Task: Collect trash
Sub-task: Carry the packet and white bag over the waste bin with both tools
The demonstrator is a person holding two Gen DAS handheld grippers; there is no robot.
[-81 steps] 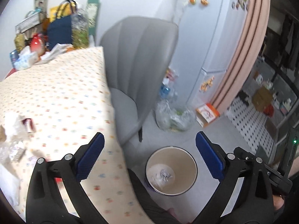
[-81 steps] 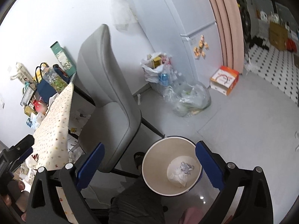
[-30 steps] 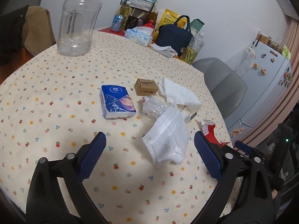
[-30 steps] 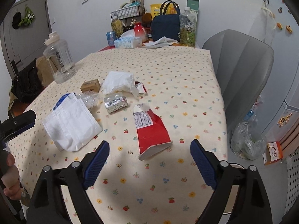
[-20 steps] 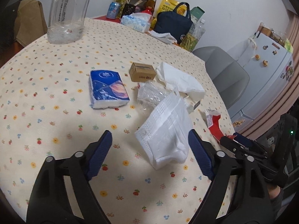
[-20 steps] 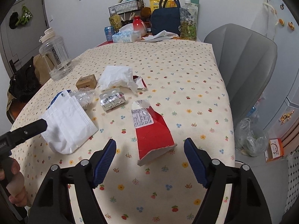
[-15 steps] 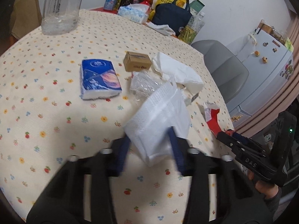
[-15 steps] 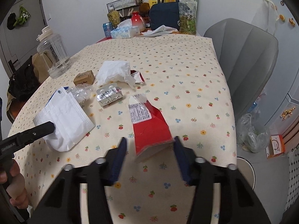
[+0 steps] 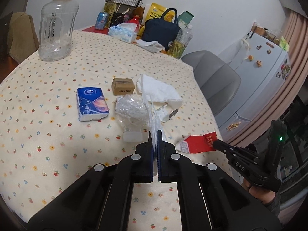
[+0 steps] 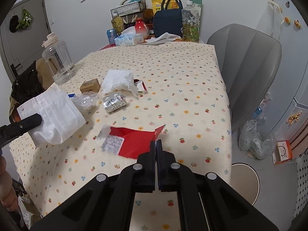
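Observation:
My left gripper [image 9: 154,134] is shut on a white face mask [image 10: 52,113], seen edge-on in the left wrist view [image 9: 152,113], and holds it lifted above the table. My right gripper [image 10: 156,144] is shut on the torn edge of a red wrapper [image 10: 132,142], which also shows in the left wrist view [image 9: 198,142]. More trash lies mid-table: a crumpled white tissue [image 10: 119,80], a silver blister pack [image 10: 114,103], a crushed clear plastic bottle [image 9: 130,111] and a small red scrap [image 10: 140,85].
A blue tissue pack [image 9: 92,104], a small brown box [image 9: 123,86] and a big clear water jug [image 9: 55,27] stand on the flowered tablecloth [image 10: 182,80]. Bags and bottles crowd the far edge. A grey chair [image 10: 248,67] and the beige bin [image 10: 244,181] are on the right.
Both grippers came from over the bin to the table, then closed. The left took hold of the face mask and lifted it; the right took hold of the red wrapper.

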